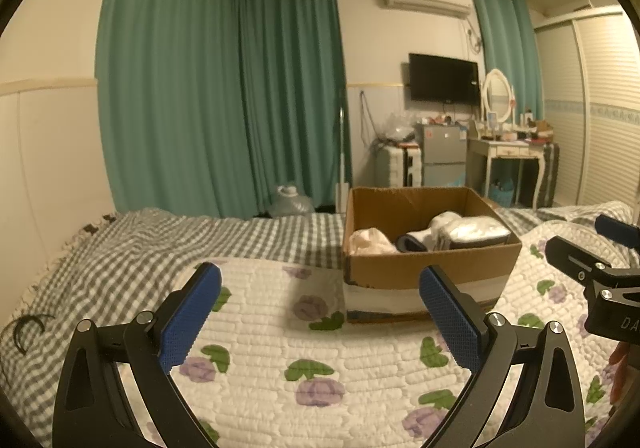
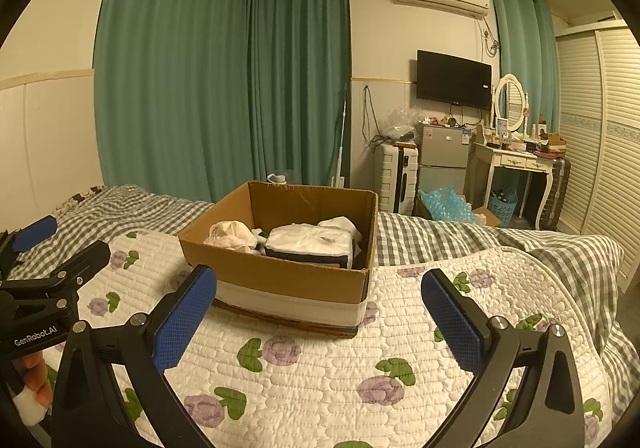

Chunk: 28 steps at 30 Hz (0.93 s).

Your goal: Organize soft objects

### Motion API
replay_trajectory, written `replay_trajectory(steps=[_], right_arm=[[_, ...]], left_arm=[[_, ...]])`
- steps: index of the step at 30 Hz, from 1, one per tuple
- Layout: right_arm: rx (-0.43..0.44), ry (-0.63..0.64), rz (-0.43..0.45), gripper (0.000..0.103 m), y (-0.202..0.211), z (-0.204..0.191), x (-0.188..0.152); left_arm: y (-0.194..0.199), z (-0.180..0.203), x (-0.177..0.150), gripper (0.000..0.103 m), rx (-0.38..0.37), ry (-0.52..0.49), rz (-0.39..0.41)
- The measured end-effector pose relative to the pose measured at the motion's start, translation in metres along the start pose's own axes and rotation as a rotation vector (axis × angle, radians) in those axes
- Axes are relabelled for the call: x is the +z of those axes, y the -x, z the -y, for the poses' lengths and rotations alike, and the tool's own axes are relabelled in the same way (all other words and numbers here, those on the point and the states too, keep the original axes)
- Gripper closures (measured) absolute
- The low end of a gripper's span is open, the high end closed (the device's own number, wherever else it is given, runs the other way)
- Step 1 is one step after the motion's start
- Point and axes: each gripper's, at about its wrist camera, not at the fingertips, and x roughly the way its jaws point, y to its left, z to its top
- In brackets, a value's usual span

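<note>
- Seemingly, most of the sorting is looking done: the cardboard box (image 2: 280, 248) is sitting on the flowered quilt (image 2: 320, 380) at the middle of the right wrist frame and is already holding several soft things.
- Inside it, a cream cloth bundle (image 2: 234, 234) is lying at the left, a folded white pack with a dark edge (image 2: 310, 246) is filling the middle, and another pale piece (image 2: 340, 226) is showing behind it.
- From the left wrist view, the same box (image 1: 430, 262) is appearing right of centre, with a rolled dark-and-white item (image 1: 416, 240) lying between the bundle and the pack.
- Neither gripper is carrying anything: the left gripper (image 1: 320, 318) is standing wide apart over the bare quilt, and the right gripper (image 2: 320, 320) is standing equally wide just before the box.
- Nothing loose and soft is showing on the quilt or on the checked bedsheet (image 1: 168, 248) in either frame, so I am judging that little or nothing is remaining, though the parts of the bed outside both frames are staying unknown.
</note>
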Motion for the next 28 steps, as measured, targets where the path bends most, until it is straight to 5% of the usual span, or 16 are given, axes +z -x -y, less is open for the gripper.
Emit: replay_trajectory(steps=[28], right_arm=[[-0.002, 0.004, -0.010, 0.000, -0.0015, 0.0018, -0.0036]], left_arm=[[-0.0024, -0.0026, -0.0035, 0.002, -0.004, 0.005, -0.025]])
